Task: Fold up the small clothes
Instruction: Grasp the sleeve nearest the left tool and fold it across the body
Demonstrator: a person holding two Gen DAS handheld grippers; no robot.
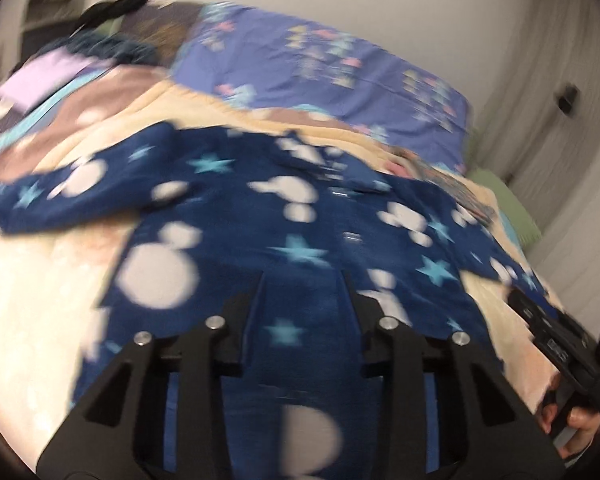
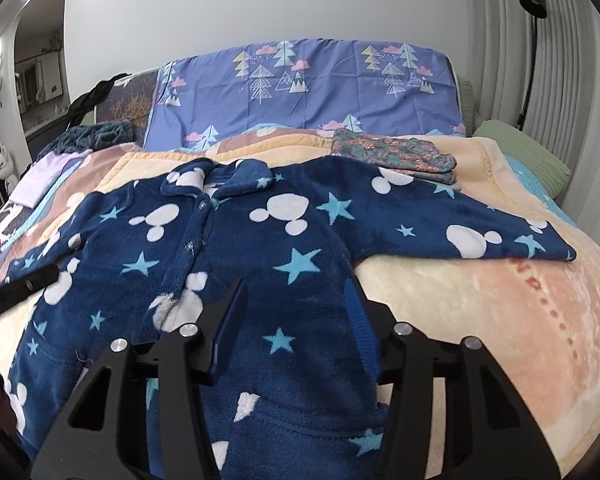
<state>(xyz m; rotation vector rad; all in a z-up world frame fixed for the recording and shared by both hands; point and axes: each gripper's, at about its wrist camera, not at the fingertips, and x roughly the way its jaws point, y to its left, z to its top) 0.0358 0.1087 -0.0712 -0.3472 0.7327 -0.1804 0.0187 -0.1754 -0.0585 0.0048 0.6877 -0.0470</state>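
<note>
Here's the navy fleece pyjama top point(image 2: 236, 248), spread face-up across the peach blanket point(image 2: 480, 300) on the bed, collar toward the purple pillowcase point(image 2: 320, 92), both sleeves flung wide. The right gripper point(image 2: 298, 300) hovers low over the body of the top, jaws standing well apart, blue pads either side of bare fleece and nothing in them. The left gripper point(image 1: 302, 280) is over the lower hem side; its view is smeared with motion, but the jaws look parted too, with nothing caught between them.

How will this cloth behave? Thick and plush, by the look of it: soft, limp, light enough, likely to drag and cling on the fuzzy blanket rather than slide. A pinch should bite deep into the pile. Best holds, I'd say, are the sleeve cuff point(image 2: 556, 246) out on the right and the shoulder seam, to swing that sleeve across the chest. A folded floral garment point(image 2: 396, 154) sits just beyond the right sleeve.
</note>
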